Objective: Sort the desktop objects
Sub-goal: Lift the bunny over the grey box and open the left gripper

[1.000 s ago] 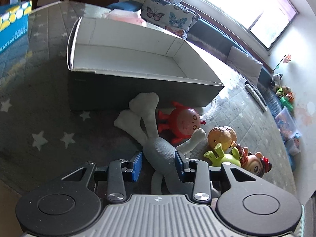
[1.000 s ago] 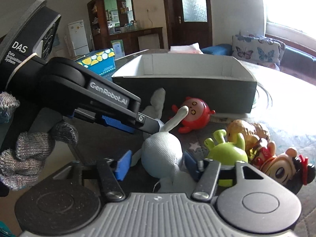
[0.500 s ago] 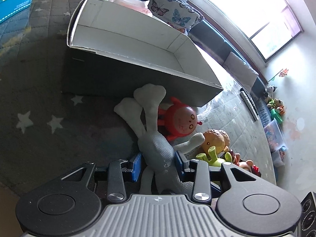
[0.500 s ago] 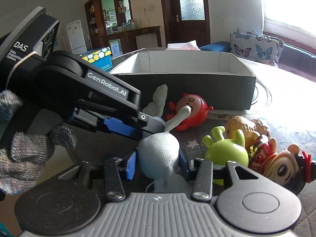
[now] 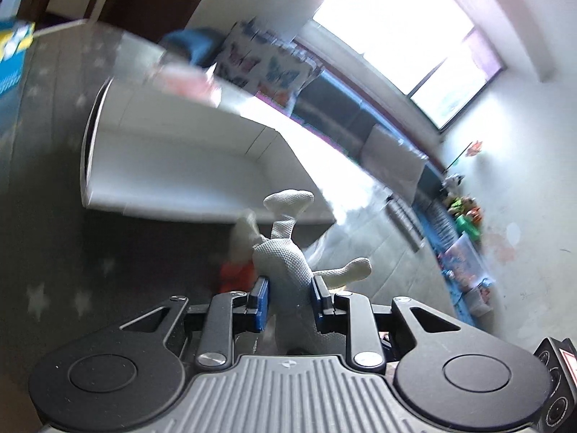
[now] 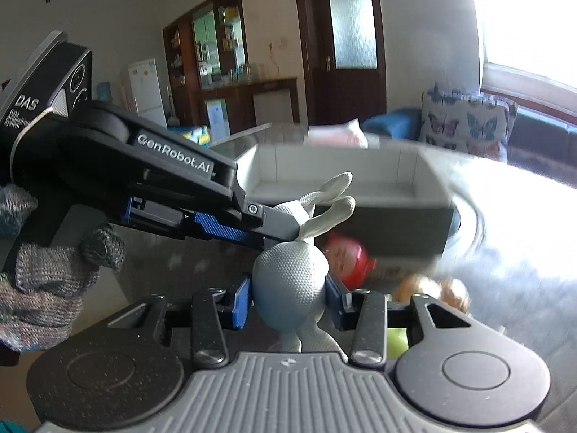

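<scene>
A grey knitted rabbit toy point(image 5: 285, 256) is held by both grippers and lifted off the table. My left gripper point(image 5: 287, 297) is shut on its body, with the legs sticking up. My right gripper point(image 6: 289, 297) is shut on its round head point(image 6: 290, 278); its ears point toward the box. The left gripper point(image 6: 277, 227) shows in the right wrist view clamping the toy's middle. The open box point(image 5: 162, 155) with white inside and dark outside stands just beyond the toy; it also shows in the right wrist view point(image 6: 396, 184).
A red round toy point(image 6: 348, 256) lies under the rabbit by the box wall, also blurred in the left wrist view point(image 5: 234, 270). A brown toy point(image 6: 432, 288) and a green toy point(image 6: 396, 337) lie to the right. A blue and yellow box point(image 5: 10, 54) sits far left.
Both grippers have risen with the rabbit toy, lifting it off the table toward the box. The views are blurred by motion. The other toys stay on the table.
</scene>
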`<state>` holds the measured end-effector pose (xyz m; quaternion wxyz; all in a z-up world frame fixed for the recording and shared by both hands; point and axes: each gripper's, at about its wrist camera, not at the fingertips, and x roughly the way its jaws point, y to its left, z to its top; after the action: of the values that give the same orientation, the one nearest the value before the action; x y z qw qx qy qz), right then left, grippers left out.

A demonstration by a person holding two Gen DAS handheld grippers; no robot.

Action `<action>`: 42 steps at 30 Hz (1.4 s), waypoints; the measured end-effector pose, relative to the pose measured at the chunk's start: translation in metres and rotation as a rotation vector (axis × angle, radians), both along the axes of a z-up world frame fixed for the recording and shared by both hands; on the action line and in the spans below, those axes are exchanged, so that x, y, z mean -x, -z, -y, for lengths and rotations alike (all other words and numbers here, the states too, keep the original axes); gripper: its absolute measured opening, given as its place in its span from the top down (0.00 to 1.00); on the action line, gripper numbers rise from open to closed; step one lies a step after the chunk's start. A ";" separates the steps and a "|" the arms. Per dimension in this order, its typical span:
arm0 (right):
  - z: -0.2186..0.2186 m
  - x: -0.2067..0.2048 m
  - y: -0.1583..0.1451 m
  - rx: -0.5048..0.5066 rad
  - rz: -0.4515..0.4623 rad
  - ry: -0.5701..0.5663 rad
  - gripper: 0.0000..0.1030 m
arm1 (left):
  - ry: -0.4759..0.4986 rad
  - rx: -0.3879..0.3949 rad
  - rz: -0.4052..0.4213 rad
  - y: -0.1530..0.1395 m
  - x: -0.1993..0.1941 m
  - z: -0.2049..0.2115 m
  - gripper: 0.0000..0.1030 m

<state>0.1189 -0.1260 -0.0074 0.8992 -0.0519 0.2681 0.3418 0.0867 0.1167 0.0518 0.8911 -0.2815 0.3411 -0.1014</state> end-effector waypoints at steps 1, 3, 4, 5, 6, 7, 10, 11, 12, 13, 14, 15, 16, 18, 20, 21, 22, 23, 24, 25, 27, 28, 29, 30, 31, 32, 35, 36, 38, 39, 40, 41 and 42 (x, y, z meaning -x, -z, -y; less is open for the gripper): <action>-0.001 -0.006 -0.007 -0.001 0.016 0.003 0.59 | 0.001 0.000 0.016 -0.006 -0.005 -0.001 0.74; -0.003 -0.018 -0.018 0.001 0.042 0.010 0.59 | 0.000 -0.003 0.048 -0.016 -0.017 -0.005 0.74; -0.004 -0.024 -0.022 0.001 0.048 0.012 0.59 | -0.003 -0.007 0.061 -0.021 -0.023 -0.006 0.74; -0.006 -0.032 -0.027 0.003 0.055 0.016 0.59 | -0.005 -0.011 0.073 -0.024 -0.030 -0.007 0.74; -0.009 -0.042 -0.033 0.007 0.065 0.020 0.59 | -0.007 -0.019 0.087 -0.026 -0.036 -0.007 0.74; -0.011 -0.048 -0.035 0.010 0.070 0.021 0.59 | -0.008 -0.023 0.099 -0.030 -0.043 -0.008 0.74; -0.023 -0.078 -0.042 0.036 0.087 0.021 0.59 | -0.019 -0.030 0.118 -0.035 -0.067 -0.014 0.74; -0.028 -0.087 -0.043 0.050 0.090 0.019 0.59 | -0.024 -0.033 0.118 -0.034 -0.076 -0.016 0.74; -0.034 -0.097 -0.043 0.066 0.091 0.017 0.59 | -0.030 -0.031 0.117 -0.033 -0.084 -0.018 0.75; -0.039 -0.106 -0.042 0.079 0.089 0.014 0.59 | -0.038 -0.025 0.113 -0.030 -0.092 -0.021 0.75; -0.044 -0.114 -0.041 0.092 0.085 0.007 0.59 | -0.049 -0.018 0.106 -0.028 -0.100 -0.025 0.75; -0.050 -0.123 -0.040 0.105 0.083 -0.001 0.59 | -0.058 -0.010 0.102 -0.023 -0.104 -0.031 0.75; -0.056 -0.130 -0.037 0.115 0.082 -0.009 0.59 | -0.068 -0.001 0.099 -0.021 -0.109 -0.035 0.75; -0.064 -0.142 -0.035 0.138 0.074 -0.019 0.58 | -0.084 0.022 0.090 -0.016 -0.121 -0.045 0.76; -0.075 -0.156 -0.029 0.165 0.063 -0.024 0.57 | -0.108 0.040 0.077 -0.008 -0.129 -0.053 0.76; -0.081 -0.160 -0.025 0.182 0.063 -0.020 0.55 | -0.122 0.043 0.067 -0.004 -0.132 -0.057 0.78; -0.086 -0.163 -0.020 0.200 0.066 -0.011 0.55 | -0.132 0.044 0.056 0.000 -0.134 -0.059 0.84; -0.090 -0.167 -0.017 0.218 0.070 0.002 0.53 | -0.138 0.049 0.043 0.005 -0.136 -0.062 0.85; -0.093 -0.170 -0.014 0.233 0.071 0.019 0.51 | -0.142 0.054 0.031 0.009 -0.138 -0.064 0.85; -0.095 -0.172 -0.011 0.245 0.067 0.036 0.50 | -0.148 0.058 0.017 0.014 -0.139 -0.066 0.84; -0.095 -0.172 -0.005 0.244 0.049 0.043 0.48 | -0.153 0.055 -0.011 0.022 -0.140 -0.070 0.84; -0.094 -0.170 -0.004 0.246 0.046 0.050 0.48 | -0.160 0.049 -0.021 0.025 -0.140 -0.071 0.84; -0.092 -0.168 -0.004 0.249 0.044 0.057 0.48 | -0.163 0.046 -0.026 0.027 -0.139 -0.071 0.84; -0.090 -0.168 -0.004 0.247 0.039 0.060 0.48 | -0.162 0.043 -0.030 0.028 -0.137 -0.071 0.84; -0.087 -0.165 -0.005 0.246 0.038 0.065 0.48 | -0.158 0.040 -0.029 0.026 -0.134 -0.069 0.84; -0.085 -0.162 -0.007 0.245 0.040 0.068 0.47 | -0.153 0.034 -0.025 0.024 -0.130 -0.067 0.84; -0.073 -0.153 -0.017 0.236 0.062 0.070 0.38 | -0.130 -0.009 0.005 0.013 -0.117 -0.054 0.81; -0.068 -0.156 -0.023 0.232 0.070 0.073 0.38 | -0.121 -0.026 0.015 0.009 -0.112 -0.049 0.81; -0.059 -0.144 -0.028 0.218 0.078 0.076 0.37 | -0.106 -0.055 0.026 0.004 -0.103 -0.039 0.81; -0.053 -0.138 -0.030 0.211 0.079 0.078 0.35 | -0.099 -0.064 0.030 0.002 -0.098 -0.035 0.81; -0.049 -0.132 -0.033 0.209 0.082 0.080 0.33 | -0.090 -0.071 0.033 0.001 -0.095 -0.032 0.81; -0.044 -0.128 -0.034 0.207 0.087 0.083 0.30 | -0.081 -0.076 0.037 0.001 -0.090 -0.028 0.80; -0.041 -0.122 -0.035 0.207 0.092 0.084 0.28 | -0.073 -0.082 0.040 0.000 -0.086 -0.023 0.80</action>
<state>0.2414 -0.0852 0.0276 0.9139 -0.1486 0.2625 0.2717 0.1730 0.1398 0.0523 0.9117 -0.2549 0.3165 -0.0604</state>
